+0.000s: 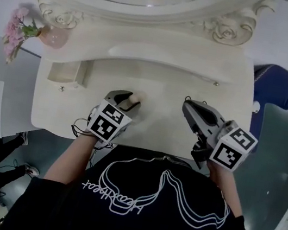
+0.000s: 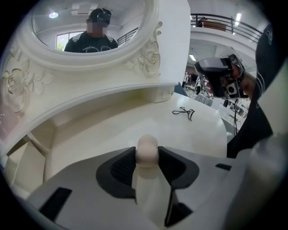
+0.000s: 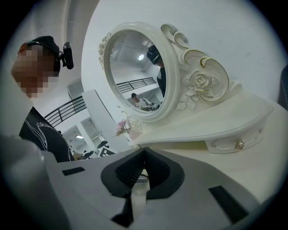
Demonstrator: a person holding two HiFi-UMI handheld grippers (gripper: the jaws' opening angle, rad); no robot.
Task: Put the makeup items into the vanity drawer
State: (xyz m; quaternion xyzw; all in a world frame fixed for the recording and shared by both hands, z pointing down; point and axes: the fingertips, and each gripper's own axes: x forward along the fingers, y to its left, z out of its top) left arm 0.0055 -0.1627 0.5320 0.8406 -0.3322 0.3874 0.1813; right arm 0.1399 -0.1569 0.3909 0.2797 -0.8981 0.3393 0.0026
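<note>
Pale beige and egg-shaped, makeup sponge (image 1: pixel 134 99) (image 2: pixel 147 148) clamped in left gripper (image 1: pixel 130 101) (image 2: pixel 147 157), just left of centre in the head view. Ribbed black pads (image 2: pixel 121 168) closed against both flanks of the sponge, rounded end poking past the tips. Angled down over bare cream vanity top (image 1: pixel 165 88); impossible to tell whether the sponge touches the surface.

Right gripper (image 1: pixel 187 106) (image 3: pixel 143 155) just right of centre in the head view, apart from the left one, held close to level. Jaws brought together at the tips, nothing between them.

Small open drawer (image 1: pixel 67 72) at left of the head view, up and left of the sponge, pulled out from the raised back tier, apart from both grippers. Second drawer with a brass knob (image 1: pixel 215 83) (image 3: pixel 239 144) shut, right of centre. Black eyelash curler (image 2: pixel 183 112) lying on the tabletop, right of centre in the left gripper view, well beyond the sponge.

Oval mirror (image 2: pixel 90 27) (image 3: pixel 135 76) in a carved cream frame with rose mouldings along the top of the head view. Pink flowers (image 1: pixel 14 31) in a rounded pink vase (image 1: pixel 55 36) at upper left. Blue chair (image 1: pixel 273 87) at the right edge, beside the vanity.
</note>
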